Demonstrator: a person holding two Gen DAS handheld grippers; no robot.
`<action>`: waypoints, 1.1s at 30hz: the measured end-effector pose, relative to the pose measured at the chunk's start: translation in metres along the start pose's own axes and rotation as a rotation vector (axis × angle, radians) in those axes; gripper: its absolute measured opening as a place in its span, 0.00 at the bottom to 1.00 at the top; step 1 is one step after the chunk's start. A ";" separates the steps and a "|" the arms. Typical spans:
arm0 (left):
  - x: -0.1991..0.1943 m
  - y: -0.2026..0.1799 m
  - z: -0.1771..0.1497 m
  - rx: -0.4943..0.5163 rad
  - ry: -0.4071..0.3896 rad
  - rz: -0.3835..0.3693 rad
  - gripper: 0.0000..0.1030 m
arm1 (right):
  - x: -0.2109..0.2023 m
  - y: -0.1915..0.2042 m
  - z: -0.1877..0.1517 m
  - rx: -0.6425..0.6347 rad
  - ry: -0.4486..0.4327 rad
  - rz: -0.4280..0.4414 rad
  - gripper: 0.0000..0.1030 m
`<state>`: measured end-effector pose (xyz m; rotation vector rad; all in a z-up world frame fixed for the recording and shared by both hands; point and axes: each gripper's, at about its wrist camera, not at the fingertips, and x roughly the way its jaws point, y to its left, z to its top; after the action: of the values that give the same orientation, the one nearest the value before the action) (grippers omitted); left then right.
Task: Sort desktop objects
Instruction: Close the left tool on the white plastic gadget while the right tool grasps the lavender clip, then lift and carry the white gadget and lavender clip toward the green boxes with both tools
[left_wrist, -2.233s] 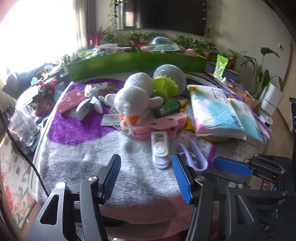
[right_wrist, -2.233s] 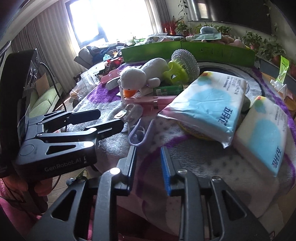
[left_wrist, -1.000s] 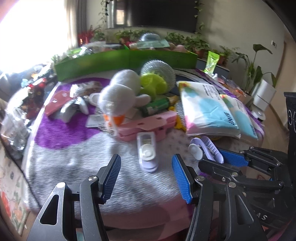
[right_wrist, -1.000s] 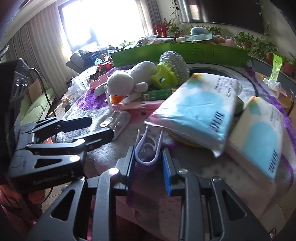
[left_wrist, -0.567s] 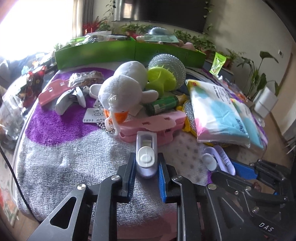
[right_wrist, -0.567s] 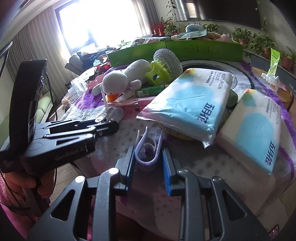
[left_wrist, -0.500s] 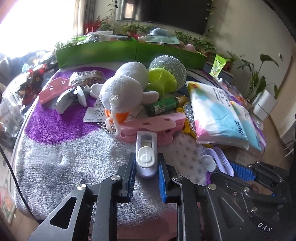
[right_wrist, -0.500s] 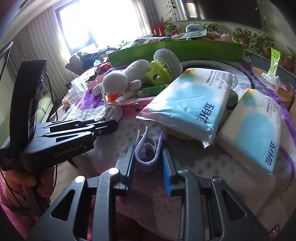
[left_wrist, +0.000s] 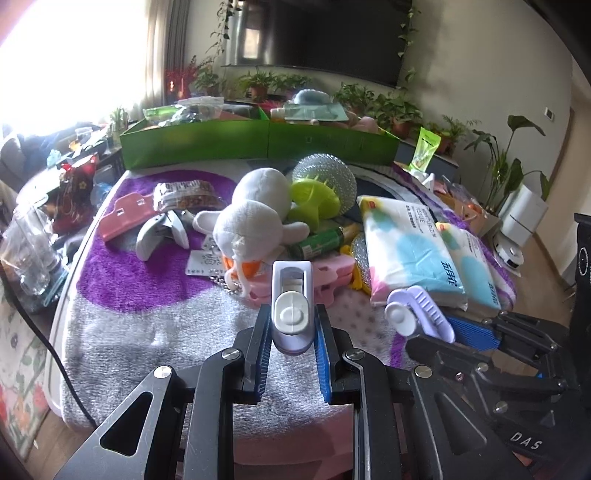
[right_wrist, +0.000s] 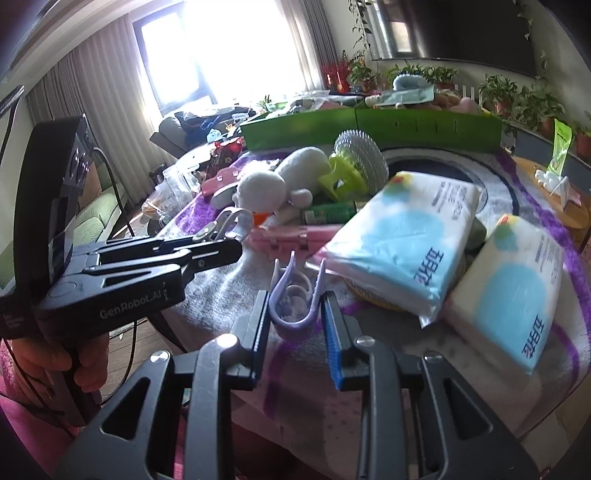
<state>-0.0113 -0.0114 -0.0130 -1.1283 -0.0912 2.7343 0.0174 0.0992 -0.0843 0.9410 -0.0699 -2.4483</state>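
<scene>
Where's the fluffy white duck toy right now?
The white duck toy lies mid-table in the left wrist view, just left of the yellow-green brush, with the pink clip in front of it and the green boxes behind.

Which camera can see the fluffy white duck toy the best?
The left wrist view. There the duck toy sits near the middle, showing its round head, body and orange beak. In the right wrist view the duck toy is farther off, smaller and seen from the side.

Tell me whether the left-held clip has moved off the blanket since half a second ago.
Yes. The lavender clip has risen: its tip now overlaps the pink clamp, where before it lay short of it on the blanket.
</scene>
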 end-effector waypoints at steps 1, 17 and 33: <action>0.000 0.001 0.001 -0.002 -0.003 0.002 0.20 | -0.001 0.001 0.002 -0.003 -0.007 -0.002 0.27; -0.011 0.010 0.020 -0.004 -0.064 0.047 0.20 | -0.008 0.007 0.034 -0.032 -0.081 -0.029 0.27; -0.005 0.021 0.045 -0.012 -0.088 0.076 0.20 | 0.002 0.011 0.063 -0.044 -0.107 -0.031 0.27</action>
<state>-0.0422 -0.0320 0.0197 -1.0356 -0.0789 2.8540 -0.0196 0.0809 -0.0350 0.7970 -0.0383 -2.5171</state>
